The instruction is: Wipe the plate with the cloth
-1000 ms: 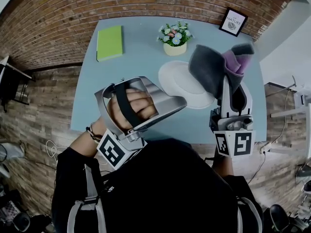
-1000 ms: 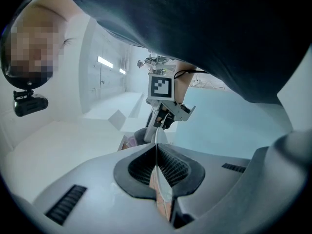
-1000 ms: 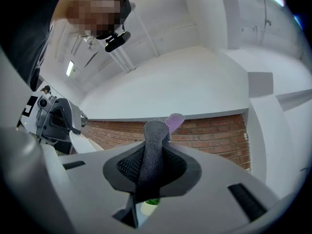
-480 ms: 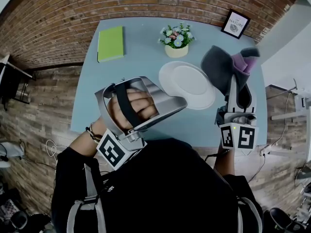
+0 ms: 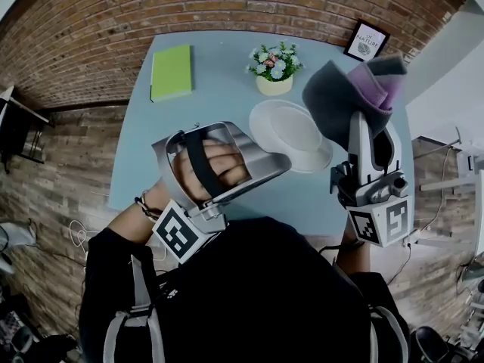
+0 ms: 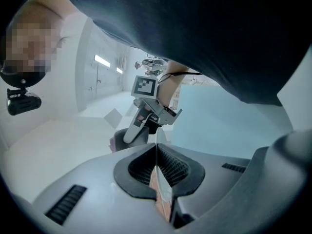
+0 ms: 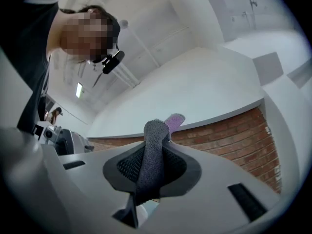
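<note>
Plate, with bare blue tabletop on its left, has its rim pinched by the closed left gripper. Right gripper clamps the cloth above its right edge. Frame behind reads "NATURE".

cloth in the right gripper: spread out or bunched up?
Bunched. The cloth is a folded grey-and-purple wad pinched between the jaws of the right gripper, sticking up past them, not laid flat.
</note>
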Demonstrator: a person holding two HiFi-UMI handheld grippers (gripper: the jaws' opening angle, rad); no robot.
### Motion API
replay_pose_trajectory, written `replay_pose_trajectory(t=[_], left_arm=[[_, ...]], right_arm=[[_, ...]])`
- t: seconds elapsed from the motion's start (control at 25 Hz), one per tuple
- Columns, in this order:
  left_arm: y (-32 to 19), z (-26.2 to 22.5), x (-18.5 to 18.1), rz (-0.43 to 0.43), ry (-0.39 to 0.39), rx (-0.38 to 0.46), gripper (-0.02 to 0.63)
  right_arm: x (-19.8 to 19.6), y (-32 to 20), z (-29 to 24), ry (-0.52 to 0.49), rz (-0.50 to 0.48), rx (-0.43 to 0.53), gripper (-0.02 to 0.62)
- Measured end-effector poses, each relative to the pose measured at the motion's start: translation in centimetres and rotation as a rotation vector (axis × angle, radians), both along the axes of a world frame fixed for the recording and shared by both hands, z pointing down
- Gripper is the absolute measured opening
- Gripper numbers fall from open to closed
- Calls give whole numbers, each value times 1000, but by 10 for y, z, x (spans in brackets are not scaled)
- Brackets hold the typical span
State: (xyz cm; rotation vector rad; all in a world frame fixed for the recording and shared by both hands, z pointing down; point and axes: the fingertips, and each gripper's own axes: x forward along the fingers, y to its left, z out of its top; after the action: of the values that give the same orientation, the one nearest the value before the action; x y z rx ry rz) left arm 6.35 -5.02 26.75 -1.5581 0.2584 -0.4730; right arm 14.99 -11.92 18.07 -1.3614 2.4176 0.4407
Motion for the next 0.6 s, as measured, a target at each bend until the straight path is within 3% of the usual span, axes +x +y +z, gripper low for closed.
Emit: replay_pose_trajectory(t=[0.2,0.4,0.6], left_arm=[[-3,7,1,2,-20,-1,18],[-3,10,4,9,-40,-3,18],[-6,16,3,7,-63,1,18]], right_arm=[[-50,9,-28,89,-155,41,60],[-72,19,-1,206,-268,28,60],[-80,10,23,348,-244,-18,60]])
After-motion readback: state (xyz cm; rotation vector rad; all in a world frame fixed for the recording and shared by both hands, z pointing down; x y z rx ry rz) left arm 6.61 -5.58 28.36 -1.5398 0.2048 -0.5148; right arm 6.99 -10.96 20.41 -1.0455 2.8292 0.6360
